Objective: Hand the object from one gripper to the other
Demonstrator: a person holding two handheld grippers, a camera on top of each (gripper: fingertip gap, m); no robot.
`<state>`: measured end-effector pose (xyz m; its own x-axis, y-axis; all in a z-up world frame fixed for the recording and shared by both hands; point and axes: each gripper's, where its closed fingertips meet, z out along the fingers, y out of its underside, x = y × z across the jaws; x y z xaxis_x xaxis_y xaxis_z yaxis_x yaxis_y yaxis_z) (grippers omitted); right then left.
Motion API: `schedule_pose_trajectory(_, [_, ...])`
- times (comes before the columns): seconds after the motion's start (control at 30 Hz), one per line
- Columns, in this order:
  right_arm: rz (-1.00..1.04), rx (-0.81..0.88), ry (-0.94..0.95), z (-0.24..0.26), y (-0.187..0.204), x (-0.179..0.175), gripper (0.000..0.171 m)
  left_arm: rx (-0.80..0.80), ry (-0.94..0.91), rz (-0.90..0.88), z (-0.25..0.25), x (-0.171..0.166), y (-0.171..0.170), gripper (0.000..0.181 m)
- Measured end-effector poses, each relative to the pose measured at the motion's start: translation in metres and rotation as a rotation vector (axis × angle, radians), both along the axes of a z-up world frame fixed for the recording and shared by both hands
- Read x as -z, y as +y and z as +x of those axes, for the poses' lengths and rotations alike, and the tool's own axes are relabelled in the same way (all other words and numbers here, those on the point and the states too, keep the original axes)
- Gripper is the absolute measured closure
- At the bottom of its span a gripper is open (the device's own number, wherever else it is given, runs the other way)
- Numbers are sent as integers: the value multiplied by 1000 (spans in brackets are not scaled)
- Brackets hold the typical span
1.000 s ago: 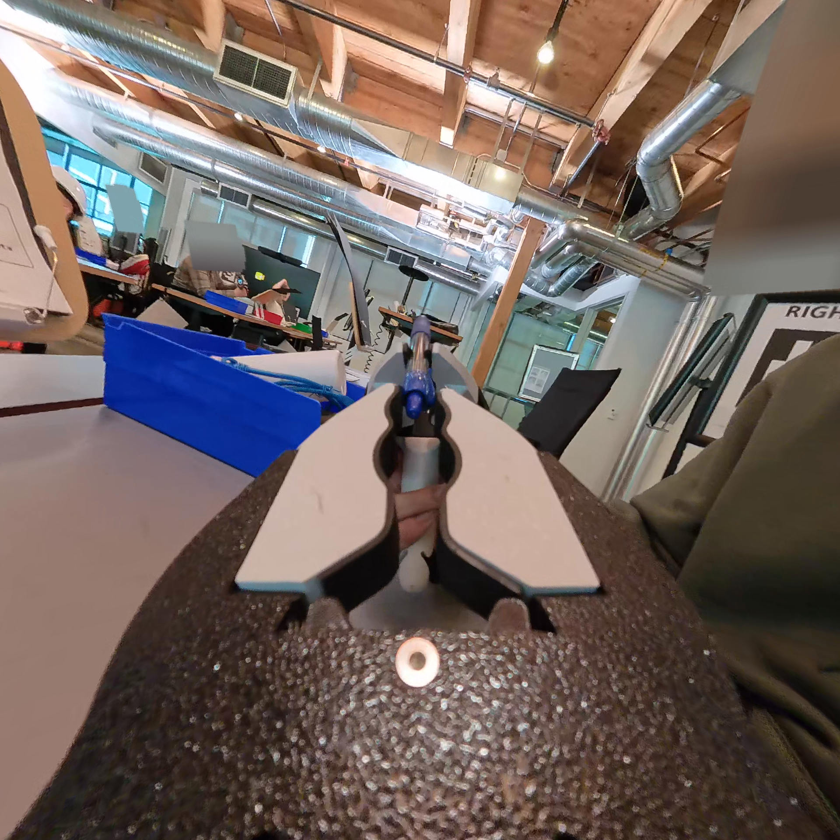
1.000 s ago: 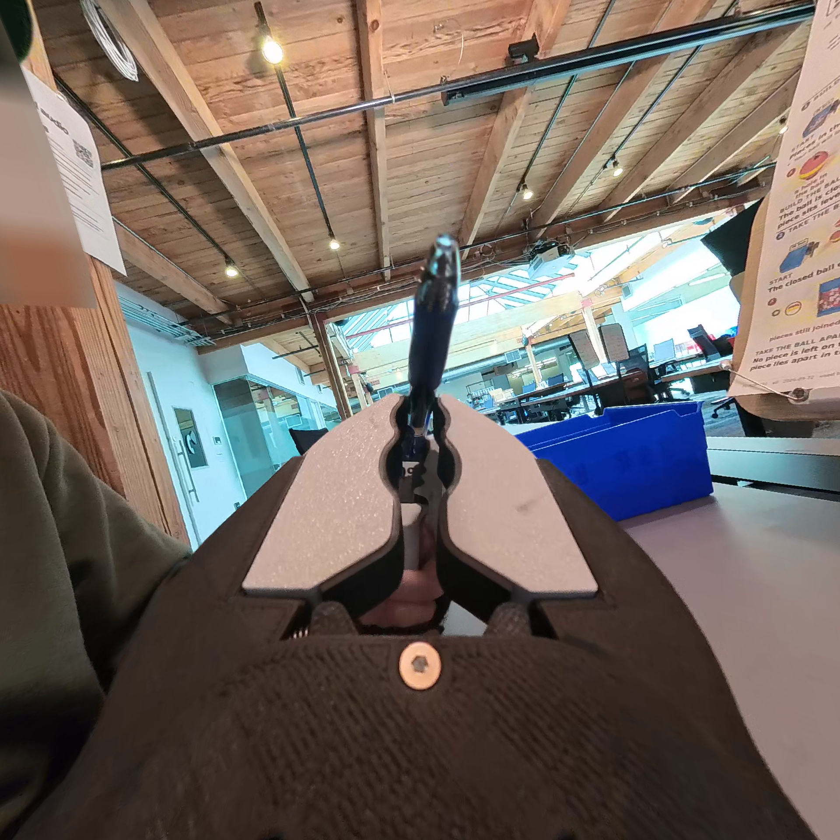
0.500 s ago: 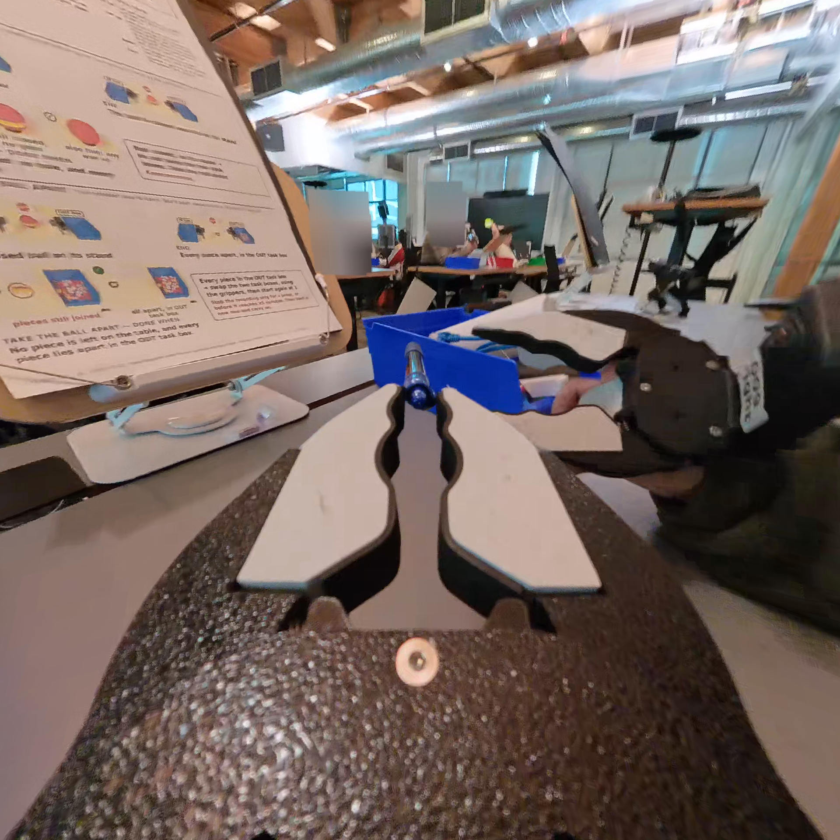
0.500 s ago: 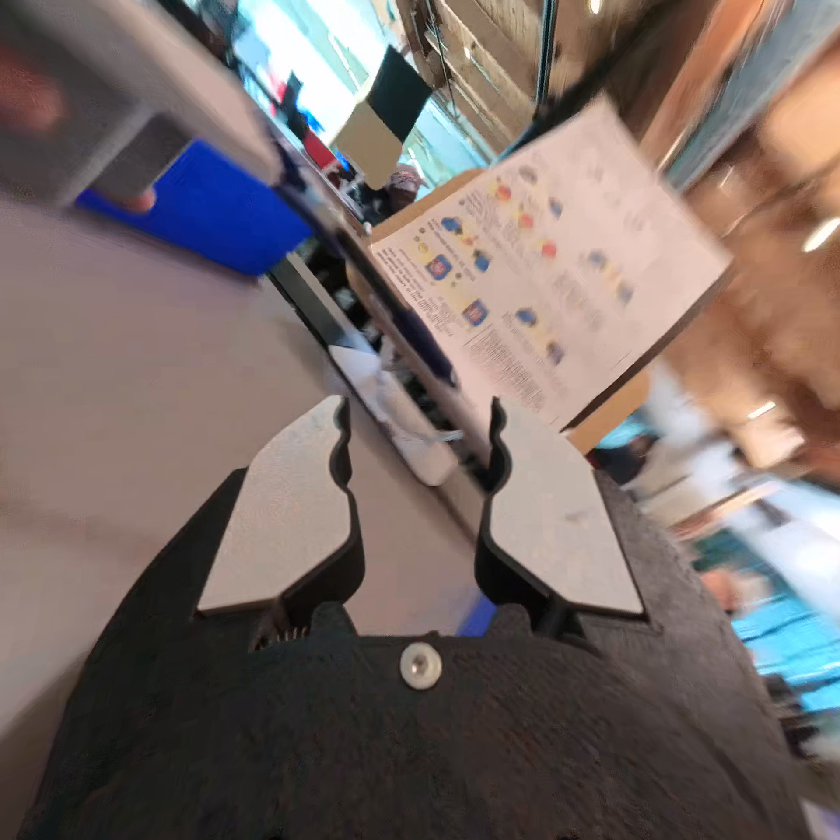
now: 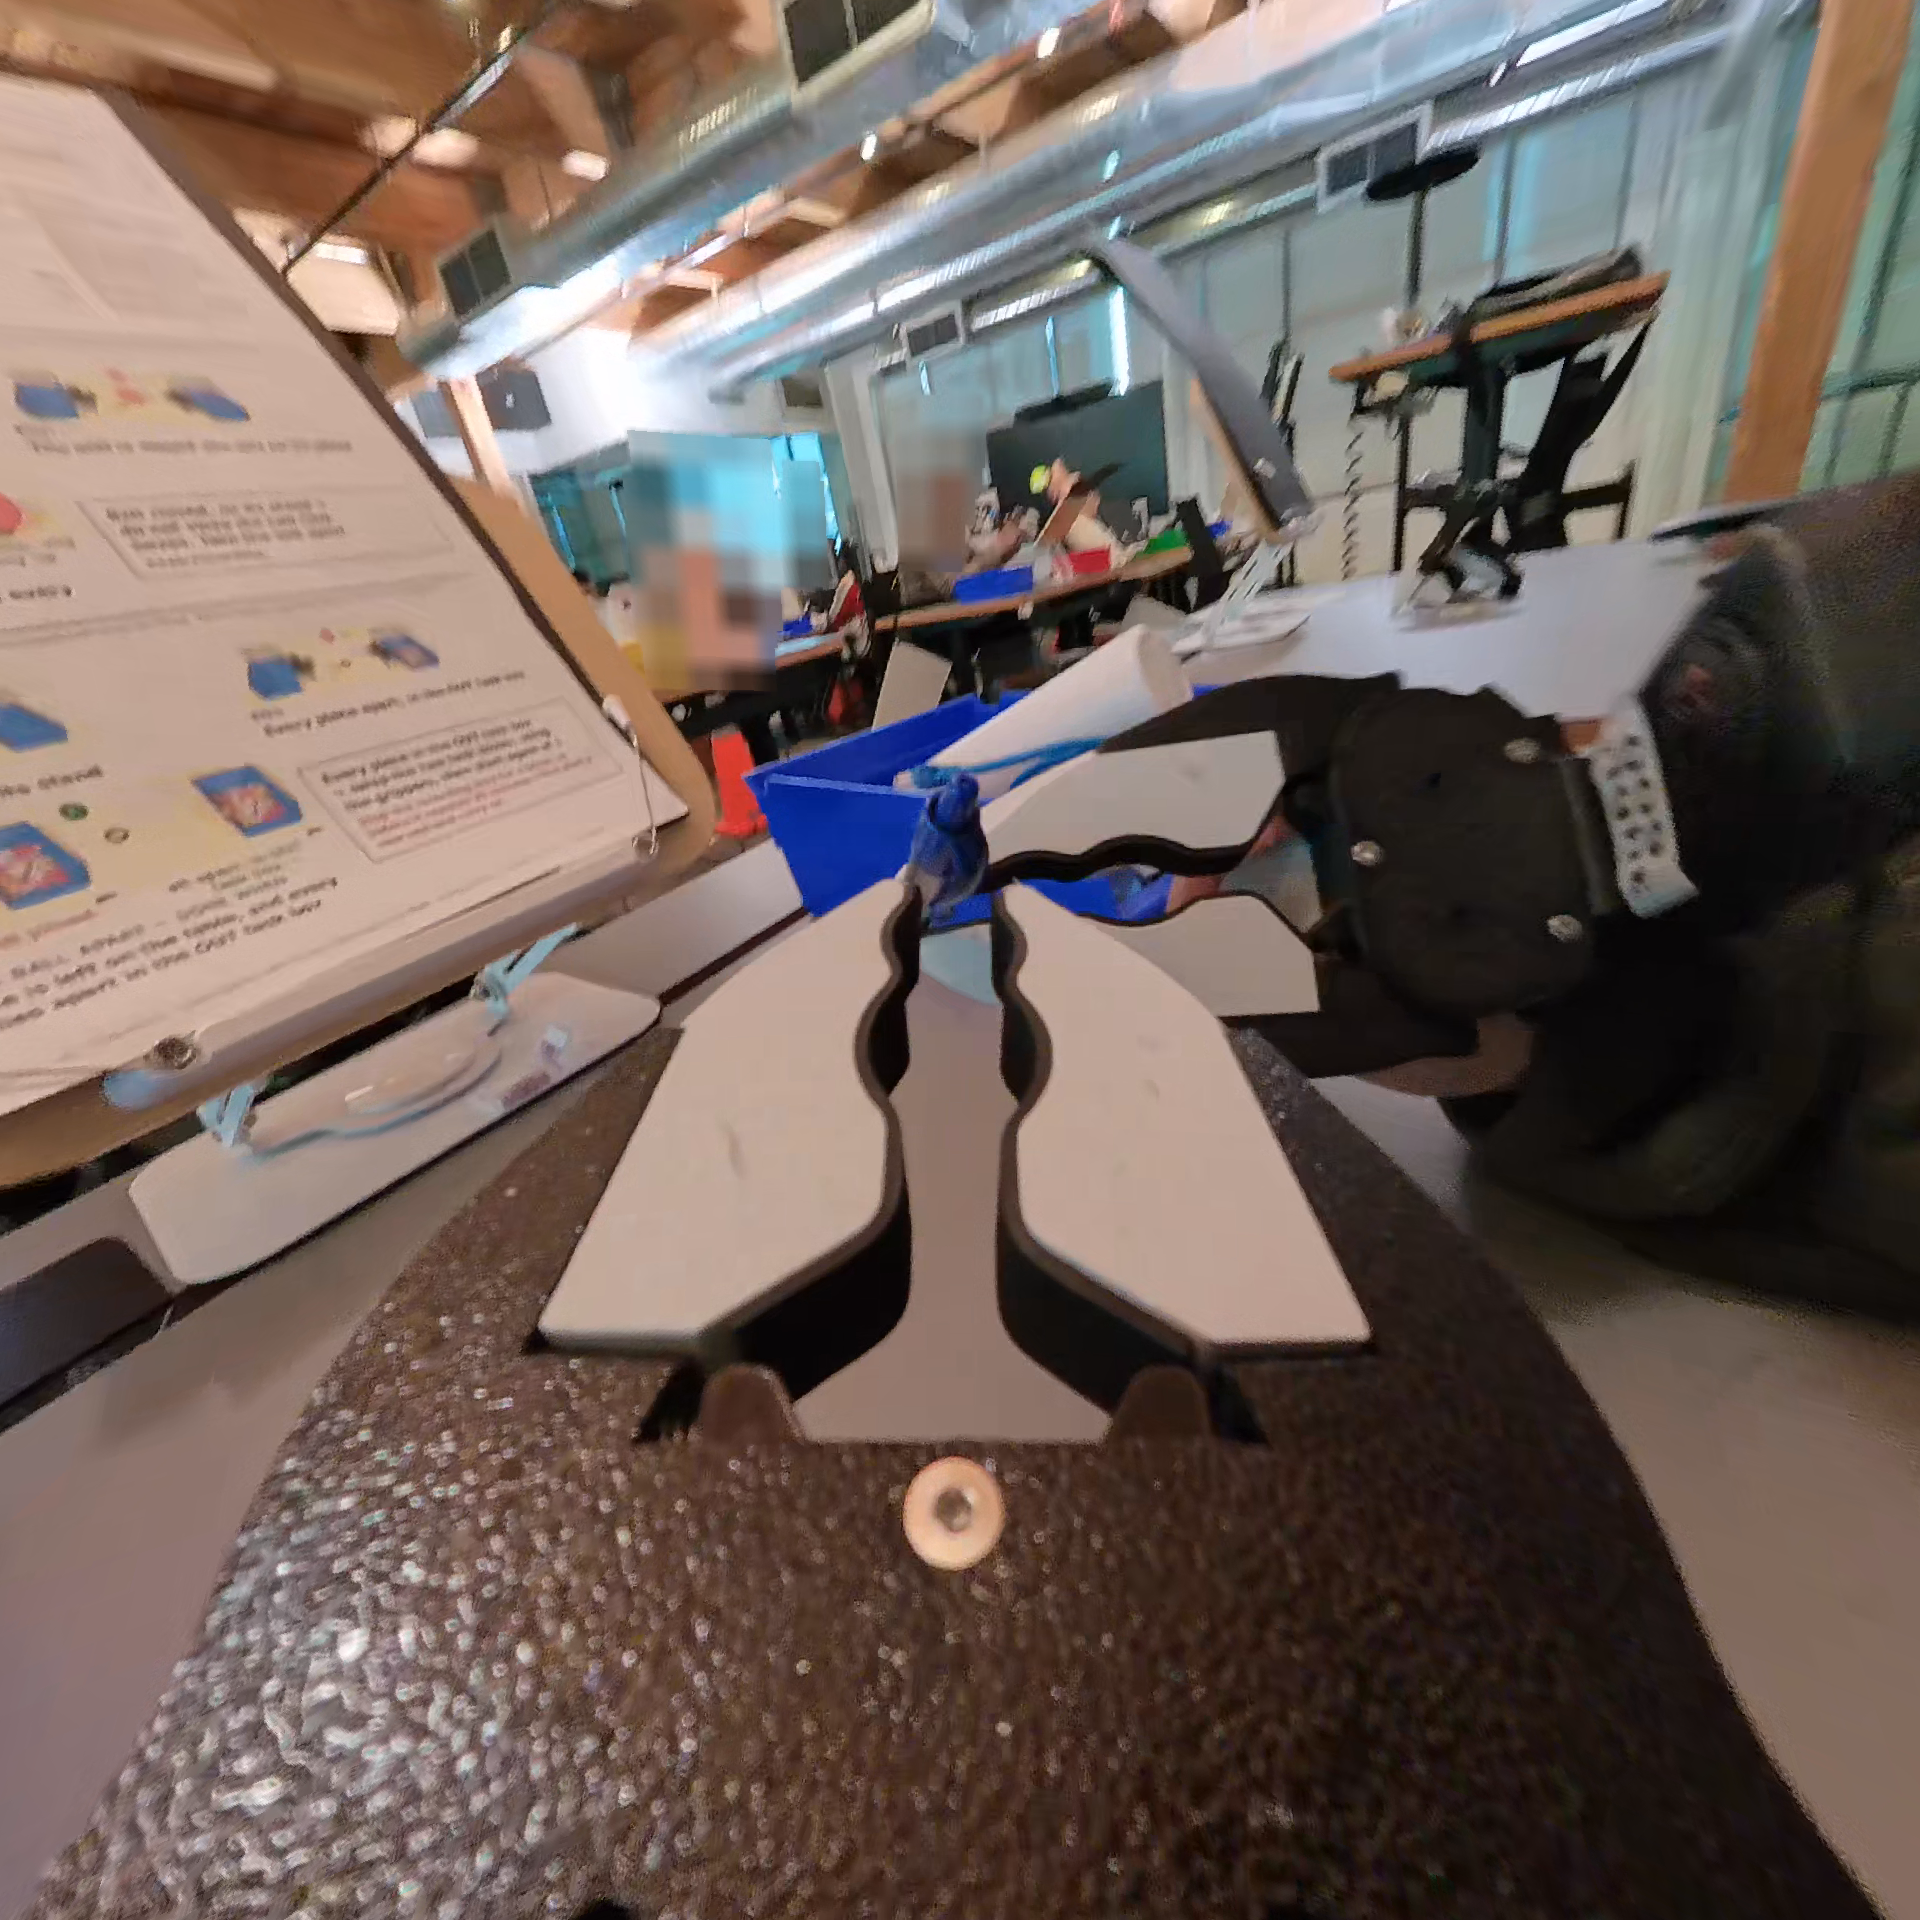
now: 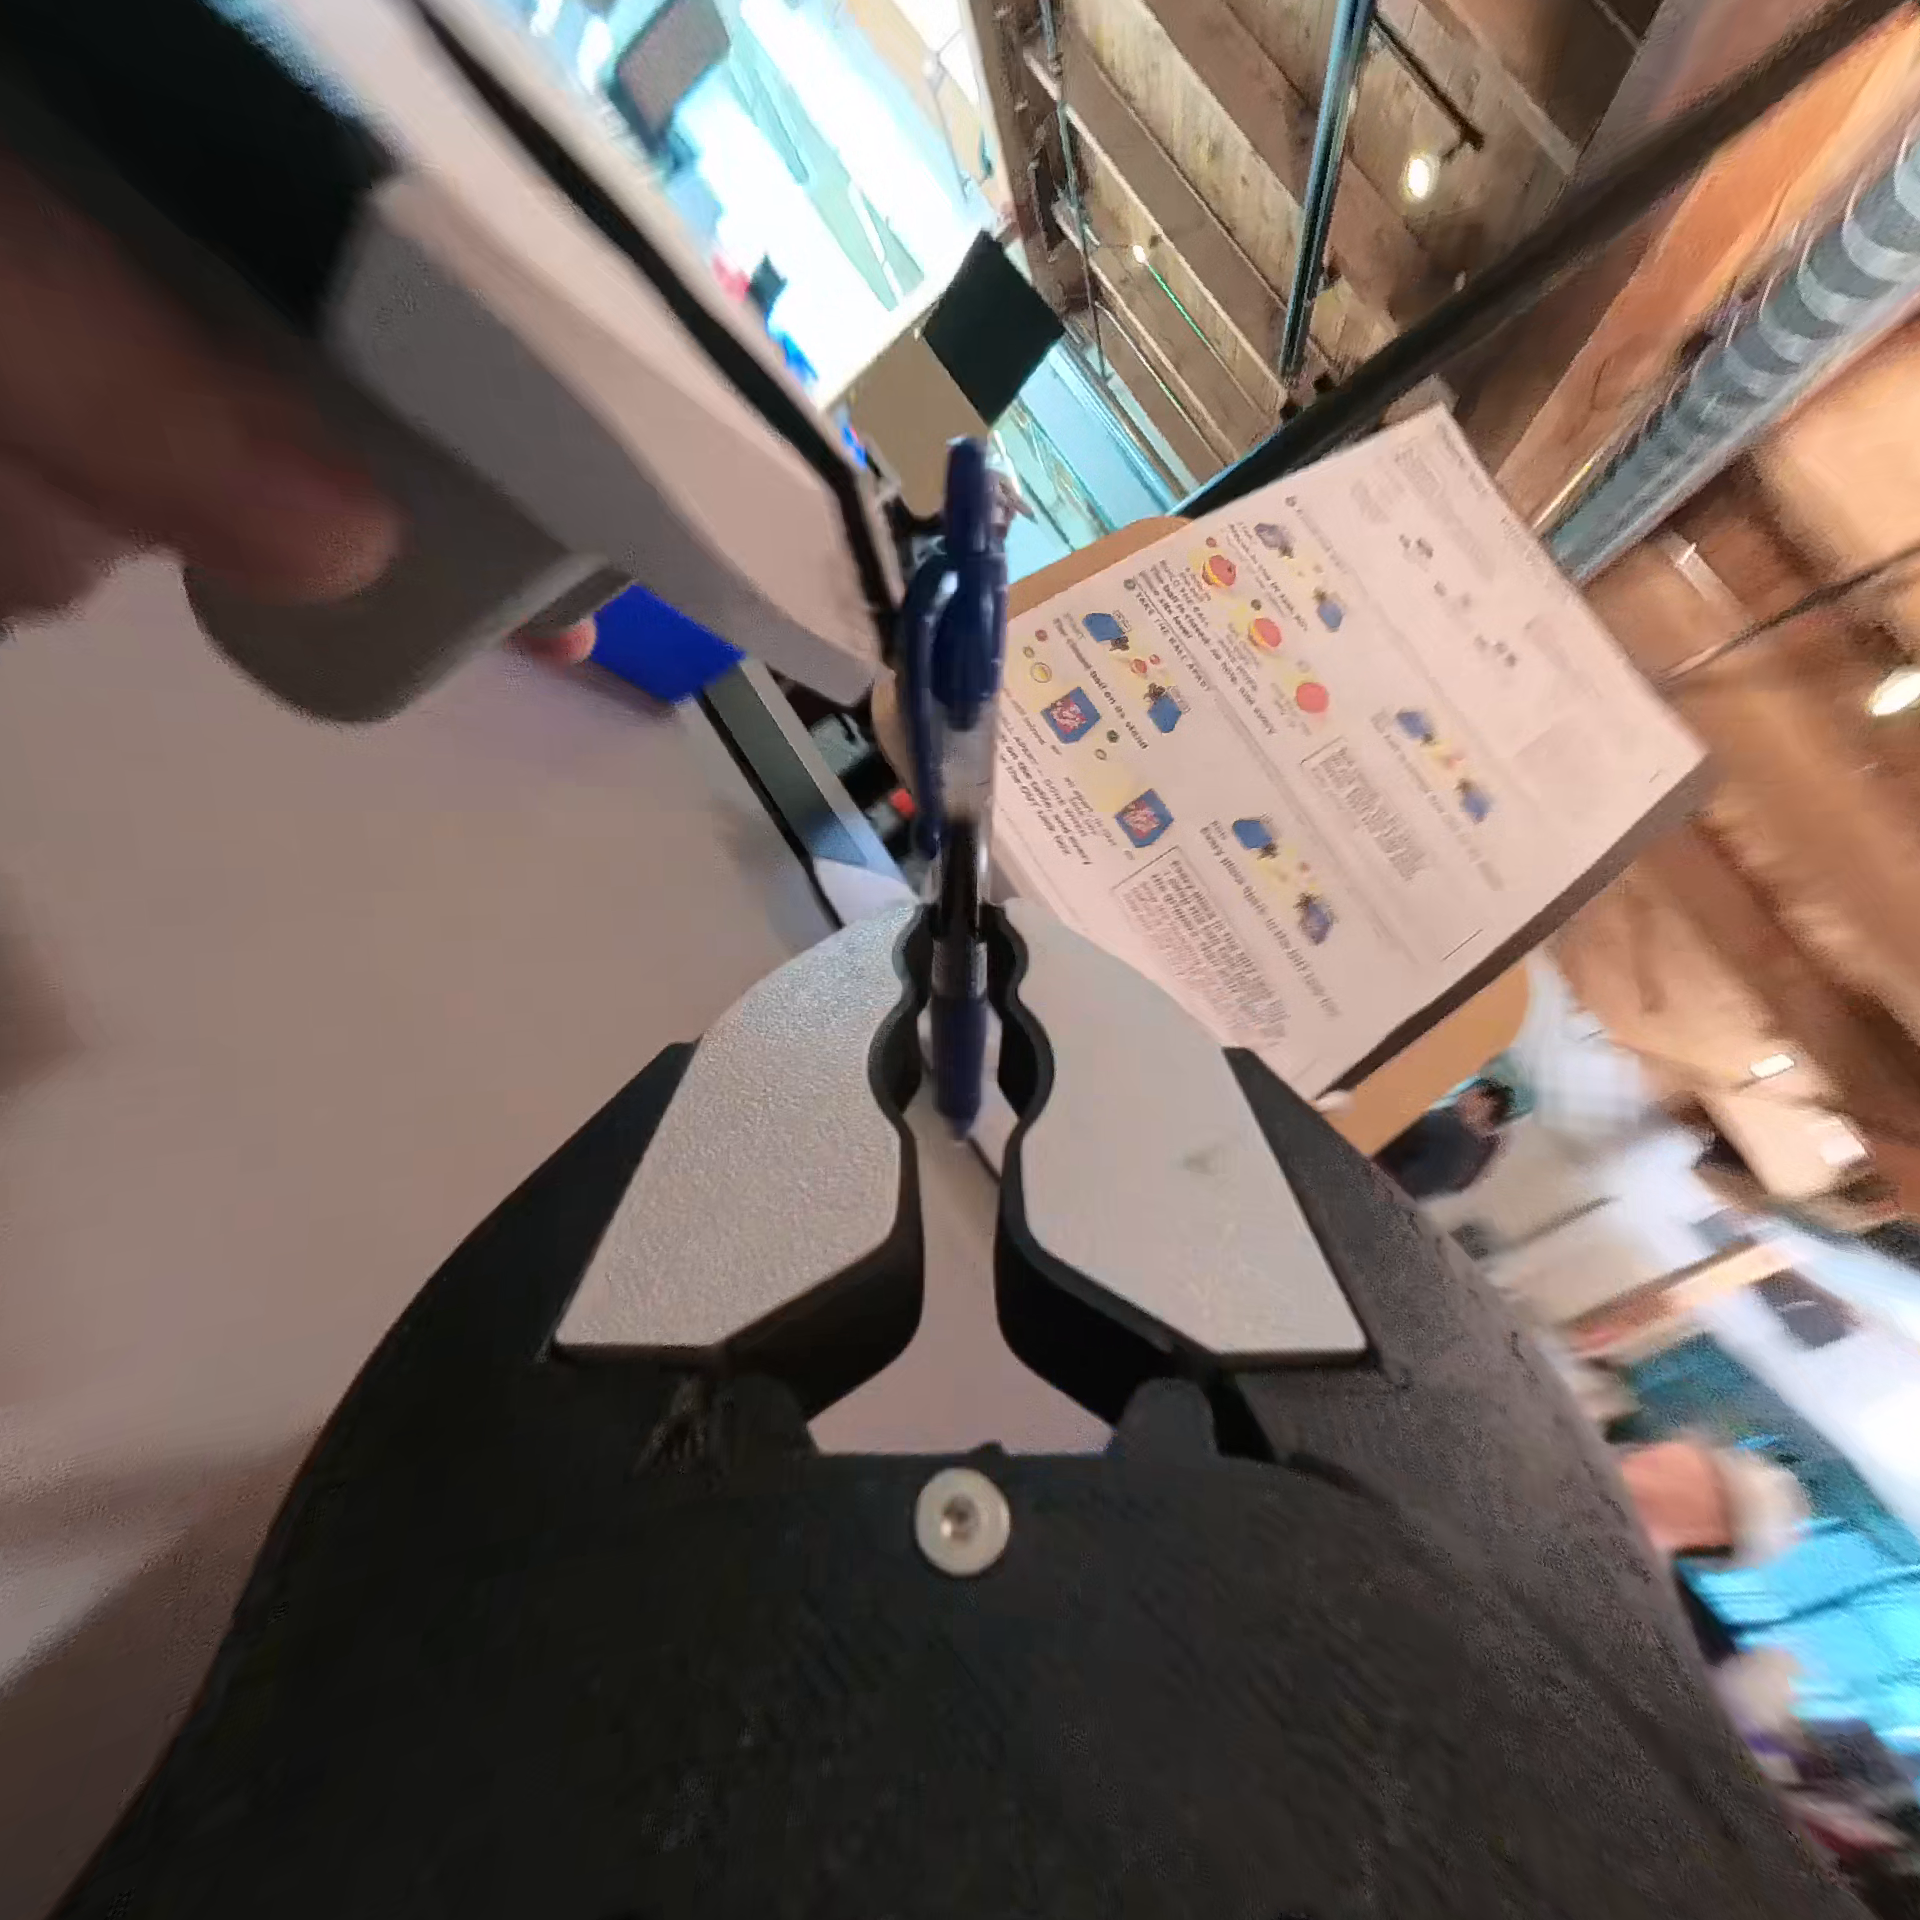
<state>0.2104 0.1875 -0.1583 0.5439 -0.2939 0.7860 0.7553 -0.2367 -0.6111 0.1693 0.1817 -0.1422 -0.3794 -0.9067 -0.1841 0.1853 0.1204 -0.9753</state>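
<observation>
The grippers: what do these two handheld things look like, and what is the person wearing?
Each gripper has a rough black speckled body, one round metal screw in the middle, and two flat pale grey fingers with wavy black inner edges. That goes for the left gripper and the right gripper. Seen side-on from the left wrist view, the right one carries a white perforated strap. The person wears an olive-green sleeve.

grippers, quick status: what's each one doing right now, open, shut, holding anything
Left gripper: shut on the blue pen, gripped at the fingertips.
Right gripper: shut on the same blue pen, so both hold it mid-handover.
</observation>
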Motion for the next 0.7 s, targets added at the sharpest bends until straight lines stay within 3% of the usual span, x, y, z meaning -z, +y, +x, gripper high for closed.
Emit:
schedule_pose_trajectory(0.13, [184, -243, 407, -6, -7, -15, 161, 37, -9, -33, -1, 0, 2, 146])
schedule_pose_trajectory(0.23, [304, -530, 741, -18, -15, -30, 161, 2, 63, 7, 7, 17, 8, 146])
schedule_pose_trajectory(0.33, [395, -764, 947, -28, -25, -47, 161, 26, 93, 11, 10, 25, 4, 150])
schedule_pose_trajectory(0.43, [399, -841, 1017, -33, -26, -49, 162, 61, 90, -16, 9, 25, -1, 150])
schedule_pose_trajectory(0.6, [379, -884, 1064, -38, -24, -48, 161, 70, 46, 8, 6, 23, -2, 171])
schedule_pose_trajectory(0.7, [389, -893, 1105, -35, -24, -48, 161, 46, 18, 74, 6, 23, -3, 172])
